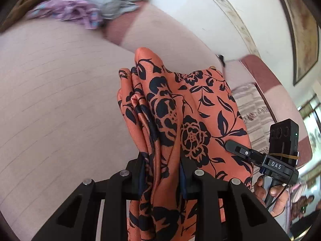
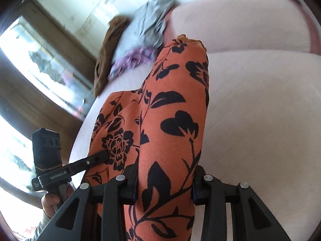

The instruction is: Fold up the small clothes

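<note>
The left claw [image 1: 160, 176] and the right claw [image 2: 163, 184] are each pinching the orange cloth with black flowers [image 1: 192, 108], lifted over the pale pink bed [image 1: 60, 100].

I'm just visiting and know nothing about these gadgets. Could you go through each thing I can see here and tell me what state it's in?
orange floral garment: bunched, lifted off the surface, gripped by both grippers.
left gripper: shut on the garment.
right gripper: shut on the garment.
grey garment: crumpled, unfolded, blurred.
purple patterned garment: crumpled beside the grey one.
brown garment: heaped at the surface's edge.
pale pink surface: bare under the lifted garment.
</note>
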Motion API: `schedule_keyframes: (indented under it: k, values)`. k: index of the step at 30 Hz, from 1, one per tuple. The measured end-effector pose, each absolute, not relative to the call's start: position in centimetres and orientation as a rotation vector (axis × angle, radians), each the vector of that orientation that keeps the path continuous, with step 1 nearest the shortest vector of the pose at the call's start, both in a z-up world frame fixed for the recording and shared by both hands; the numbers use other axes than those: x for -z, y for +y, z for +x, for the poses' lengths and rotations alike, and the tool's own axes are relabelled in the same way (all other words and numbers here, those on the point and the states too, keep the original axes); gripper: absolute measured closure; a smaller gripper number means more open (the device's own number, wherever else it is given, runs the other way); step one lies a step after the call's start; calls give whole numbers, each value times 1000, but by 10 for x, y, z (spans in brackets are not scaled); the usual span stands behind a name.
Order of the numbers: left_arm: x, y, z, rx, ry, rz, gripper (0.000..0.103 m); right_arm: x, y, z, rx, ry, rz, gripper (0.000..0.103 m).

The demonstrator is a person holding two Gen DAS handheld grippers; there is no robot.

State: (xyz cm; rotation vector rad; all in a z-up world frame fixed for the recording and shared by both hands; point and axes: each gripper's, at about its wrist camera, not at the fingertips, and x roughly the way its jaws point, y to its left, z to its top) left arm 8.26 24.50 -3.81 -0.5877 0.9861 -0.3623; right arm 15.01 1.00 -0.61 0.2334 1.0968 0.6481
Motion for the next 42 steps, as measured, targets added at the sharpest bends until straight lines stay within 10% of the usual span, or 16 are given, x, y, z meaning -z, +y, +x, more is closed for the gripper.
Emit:
schedule_keyframes:
  k: [3, 6, 17, 21, 24, 42]
  values:
    - [61, 212, 107, 357, 1062, -532, 56, 17, -34, 163, -604, 1100, 303, 60]
    - [113, 193, 118, 237, 1247, -432, 47, 78, -85, 175, -462, 1201, 402, 34]
    - [73, 220, 39, 162, 1102, -342, 41, 56, -106, 86, -396, 990, 360, 34]
    - [44, 215, 16, 91, 1041, -279, 21, 54, -60, 79, -466, 971, 277, 14]
    - [25, 216, 0, 48, 993, -256, 18, 95, -50, 81, -331, 1159, 174, 14]
    - [-22, 177, -54, -97, 818, -79, 6, 38, -46, -60, -227, 931, -29, 0]
